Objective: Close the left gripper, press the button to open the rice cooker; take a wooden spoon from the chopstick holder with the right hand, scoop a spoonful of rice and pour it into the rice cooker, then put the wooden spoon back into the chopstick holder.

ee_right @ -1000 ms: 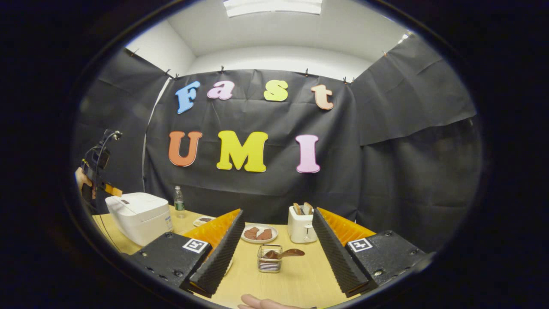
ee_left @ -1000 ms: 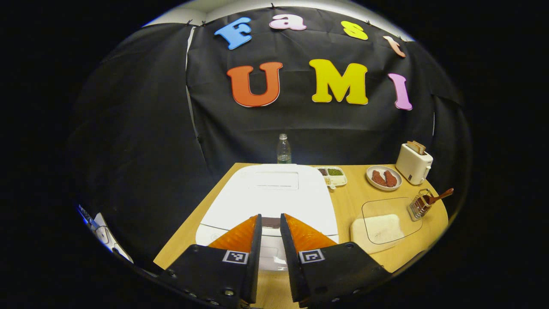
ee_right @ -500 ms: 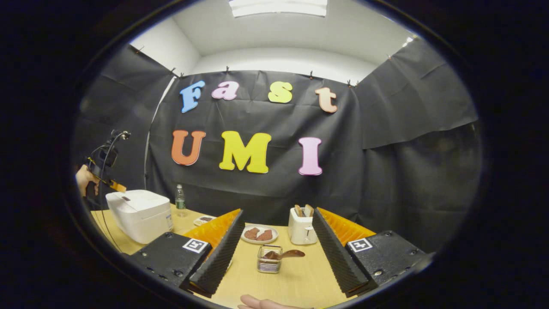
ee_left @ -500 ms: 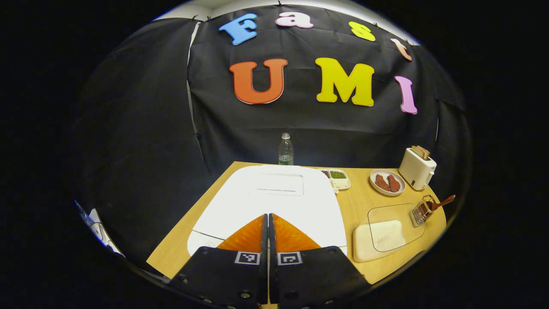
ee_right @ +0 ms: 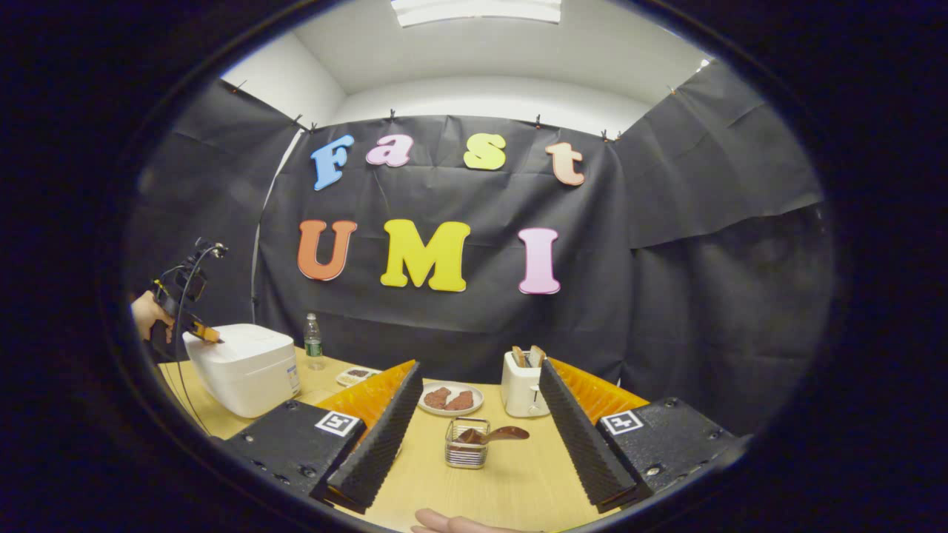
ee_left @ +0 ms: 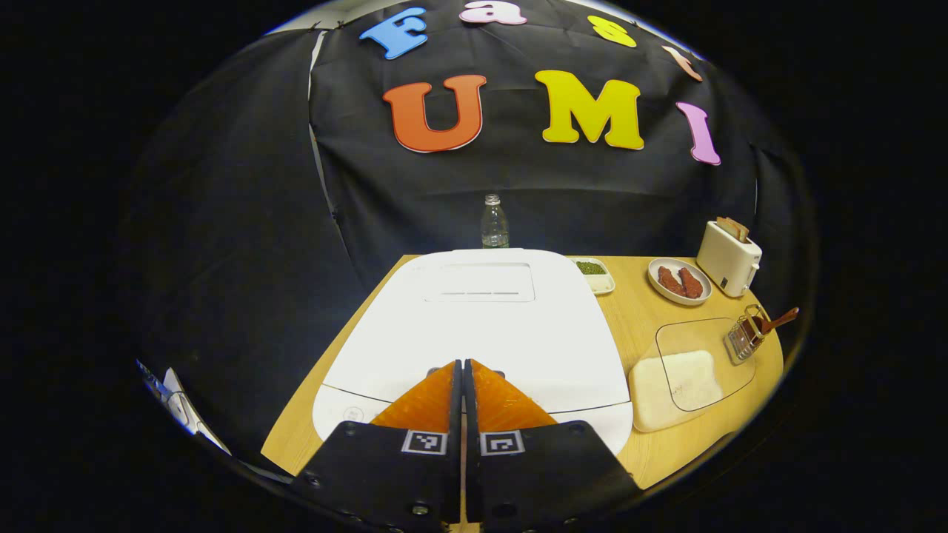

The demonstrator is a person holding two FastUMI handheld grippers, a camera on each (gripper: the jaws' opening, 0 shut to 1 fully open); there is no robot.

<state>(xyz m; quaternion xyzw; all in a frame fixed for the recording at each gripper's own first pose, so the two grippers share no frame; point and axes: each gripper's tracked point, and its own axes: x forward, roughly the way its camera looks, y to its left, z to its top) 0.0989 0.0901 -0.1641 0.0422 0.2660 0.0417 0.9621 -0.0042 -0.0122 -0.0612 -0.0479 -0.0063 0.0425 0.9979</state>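
The white rice cooker point(ee_left: 481, 326) stands with its lid down. My left gripper point(ee_left: 463, 364) is shut with nothing between its fingers, its tips over the dark button at the lid's front edge, which they mostly hide. From the right gripper view, the left gripper point(ee_right: 198, 330) meets the top front corner of the rice cooker point(ee_right: 244, 368). The wire chopstick holder point(ee_right: 466, 444) holds the wooden spoon point(ee_right: 502, 434), handle leaning right. My right gripper point(ee_right: 480, 366) hangs open above and short of it. A shallow rice box point(ee_left: 678, 377) with a clear lid lies right of the cooker.
A white toaster point(ee_right: 522, 385) with bread, a plate of meat point(ee_right: 450, 398), a small divided dish point(ee_left: 596, 270) and a water bottle point(ee_left: 495, 222) stand along the back of the wooden table point(ee_right: 511, 481). A hand point(ee_right: 452, 523) shows at the near edge.
My left gripper went from open to shut, then moved forward and down onto the front of the cooker's lid. The right gripper has barely moved.
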